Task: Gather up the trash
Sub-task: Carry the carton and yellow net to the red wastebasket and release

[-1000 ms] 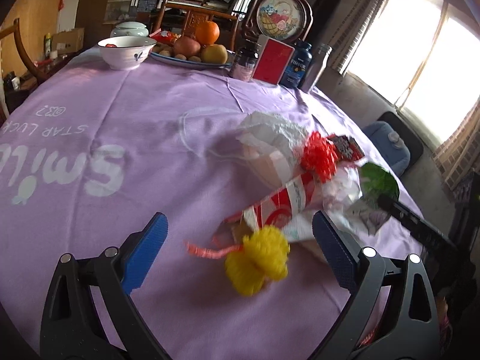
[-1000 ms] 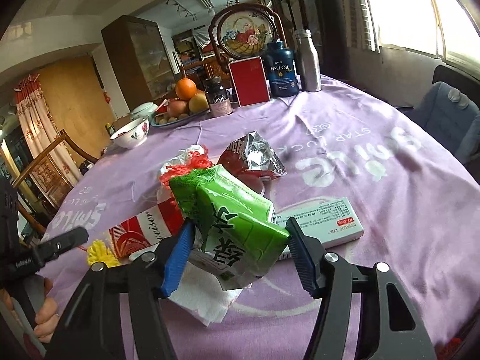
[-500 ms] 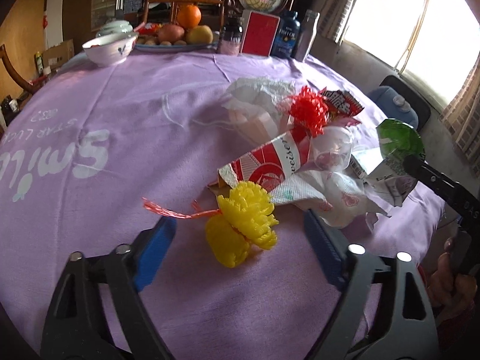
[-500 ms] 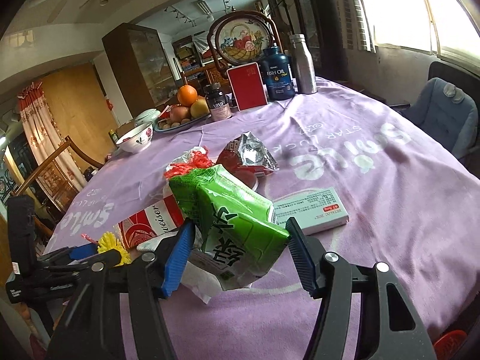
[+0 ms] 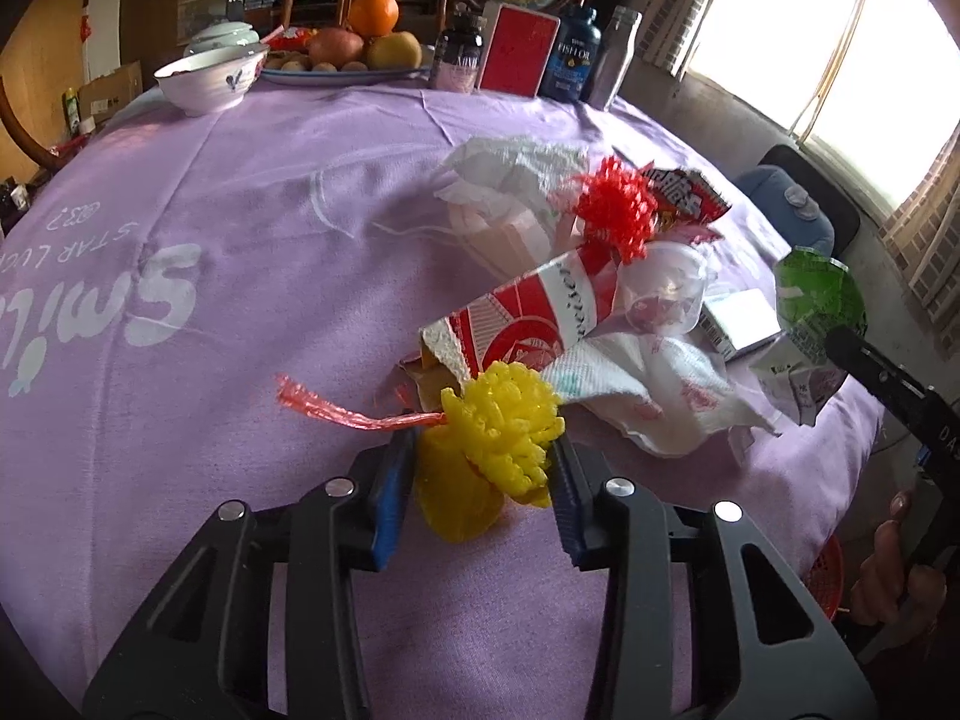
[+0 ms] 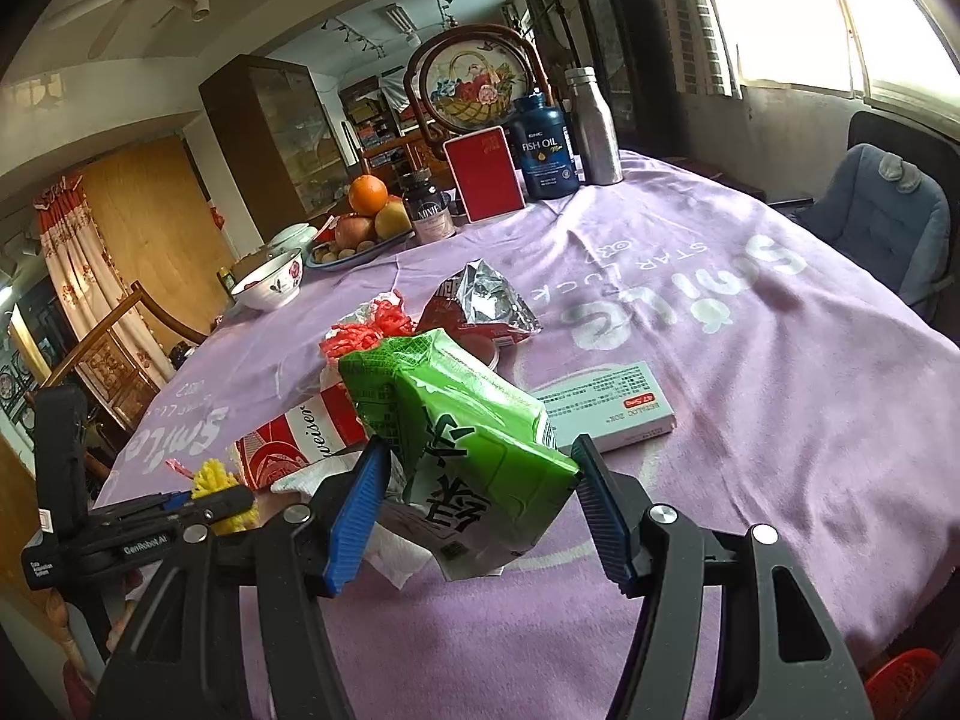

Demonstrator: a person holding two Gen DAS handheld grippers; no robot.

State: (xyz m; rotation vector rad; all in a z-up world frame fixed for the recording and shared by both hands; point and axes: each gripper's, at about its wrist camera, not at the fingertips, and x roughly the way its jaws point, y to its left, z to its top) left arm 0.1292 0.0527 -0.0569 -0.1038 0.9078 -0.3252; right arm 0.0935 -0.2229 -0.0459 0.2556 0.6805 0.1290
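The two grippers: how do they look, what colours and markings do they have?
Both the left gripper and the right gripper have black plastic frames with silver bolts and ribbed blue pads. The left one shows small white lettering on its side.

A round table under a purple cloth (image 5: 252, 192) printed with white "Smile" lettering carries everything. Between the left tool's fingers lies a yellow mesh puff (image 5: 492, 438) with a red strip. Just beyond it sit a red-and-white carton (image 5: 528, 318), white tissue (image 5: 648, 396), a red puff (image 5: 618, 210) and a flat white box (image 6: 606, 414). Far beyond the tool stand 1 bowl (image 5: 210, 75), a fruit plate (image 5: 348, 69) and 3 bottles.
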